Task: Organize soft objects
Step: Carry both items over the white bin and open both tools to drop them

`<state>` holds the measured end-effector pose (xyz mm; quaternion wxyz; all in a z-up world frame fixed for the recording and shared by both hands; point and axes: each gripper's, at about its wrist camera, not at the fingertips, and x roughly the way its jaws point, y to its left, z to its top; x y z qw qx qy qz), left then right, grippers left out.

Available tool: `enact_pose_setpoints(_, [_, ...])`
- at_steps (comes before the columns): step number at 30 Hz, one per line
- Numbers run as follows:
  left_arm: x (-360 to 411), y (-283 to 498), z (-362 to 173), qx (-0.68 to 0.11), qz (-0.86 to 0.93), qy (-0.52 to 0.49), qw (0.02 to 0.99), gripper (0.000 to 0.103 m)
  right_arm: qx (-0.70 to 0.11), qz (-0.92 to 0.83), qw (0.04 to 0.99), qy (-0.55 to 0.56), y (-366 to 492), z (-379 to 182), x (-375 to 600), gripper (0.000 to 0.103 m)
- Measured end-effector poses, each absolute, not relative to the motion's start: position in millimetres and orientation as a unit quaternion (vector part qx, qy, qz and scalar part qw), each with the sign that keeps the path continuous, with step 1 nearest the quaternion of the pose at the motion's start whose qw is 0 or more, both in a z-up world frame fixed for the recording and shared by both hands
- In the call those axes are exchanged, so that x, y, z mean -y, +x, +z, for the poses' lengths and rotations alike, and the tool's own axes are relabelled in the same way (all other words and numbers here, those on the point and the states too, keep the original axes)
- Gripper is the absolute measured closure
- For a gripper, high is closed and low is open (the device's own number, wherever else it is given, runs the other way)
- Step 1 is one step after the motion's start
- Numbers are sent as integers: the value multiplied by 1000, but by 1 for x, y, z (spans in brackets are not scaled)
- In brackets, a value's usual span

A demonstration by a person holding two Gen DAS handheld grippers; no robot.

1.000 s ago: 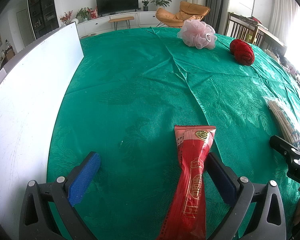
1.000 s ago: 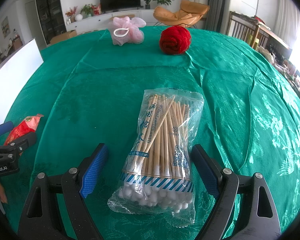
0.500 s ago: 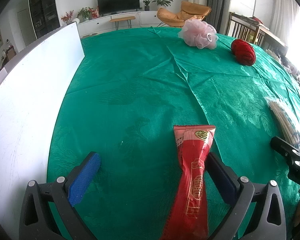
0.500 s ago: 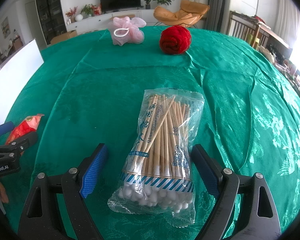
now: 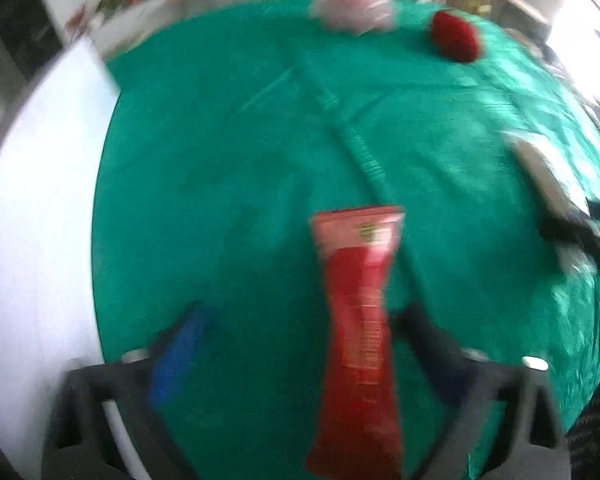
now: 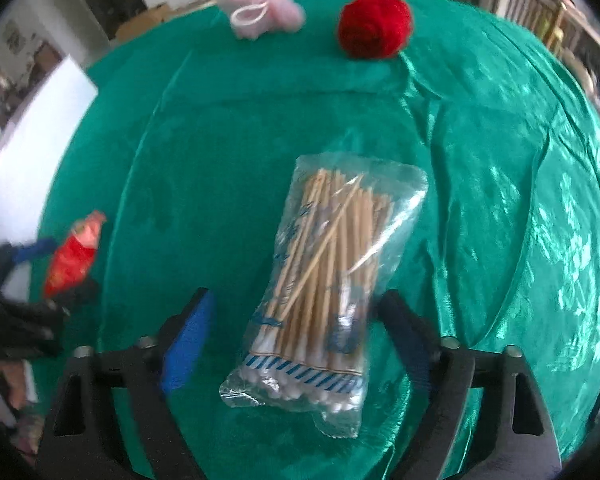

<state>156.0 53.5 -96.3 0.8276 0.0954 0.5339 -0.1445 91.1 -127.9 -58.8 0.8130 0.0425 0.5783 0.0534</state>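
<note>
red pack (image 5: 358, 320): lay on the green cloth (image 5: 240, 168), long axis running away from the left camera, its flat sealed end pointing towards the far side of the table.
left gripper (image 5: 300, 344): jaws had just been closing, with the red pack between them. the right finger stood at the pack's edge; blur hid whether it touched. the blue left pad (image 5: 178, 356) stood well clear of it.
swab bag (image 6: 324, 300): lay on the cloth, long axis away from the right camera and leaning a little right, cotton tips at the near end, stick ends pointing far.
right gripper (image 6: 296, 332): jaws had just been closing around the swab bag. a strip of cloth showed between the blue pad (image 6: 186, 344) and the bag; contact on the right side could not be told.
far end: pink puff (image 6: 266, 8) and red yarn ball (image 6: 374, 26) sat side by side.
change: both pairs of fingers stood narrower than a second before; both views were blurred and tipped further down, and neither package had left its spot.
</note>
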Motion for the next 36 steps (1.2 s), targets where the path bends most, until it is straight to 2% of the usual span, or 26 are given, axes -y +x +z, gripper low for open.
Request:
enact_pose_setpoints(1, [-50,149,-93,-520,-158,100,834,62,-575,44,816,36,90,-56,131,65])
enact_pose_setpoints(2, [-47,143,-91,-512,-162,104,837,82,-572,48,818,43,87,-54,134,68])
enact_pose_setpoints(8, [-60,105,-70,-469,-217,6,856,85,-558,57,824,81,67,-40,143,71])
enact_pose_setpoints(15, [-120,71,3,-395,-213,-86,889,85,-504,135,849,83,54,29,88,71])
enact_pose_setpoints(21, [-225,45,62,-334,-121,-106,929,85,-453,247,854,68,48,98,-13,71])
enact_pose_setpoints(26, [-322,33,56,-349,6,-106,931,84,-430,360,825,65,38,130,-118,71])
enact_pose_setpoints(28, [-352,32,44,-371,65,-98,921,84,-426,394,812,62,36,130,-154,66])
enact_pose_setpoints(29, [-364,32,37,-381,89,-97,915,84,-423,405,808,61,35,127,-172,54])
enact_pose_setpoints(30, [-374,32,28,-394,109,-101,907,84,-422,414,804,62,36,123,-186,28])
enact_pose_setpoints(31, [-381,31,21,-405,120,-107,900,83,-425,419,800,60,36,117,-199,23])
enact_pose_setpoints(36, [-394,31,-11,-431,136,-129,883,83,-430,402,808,39,32,93,-200,25])
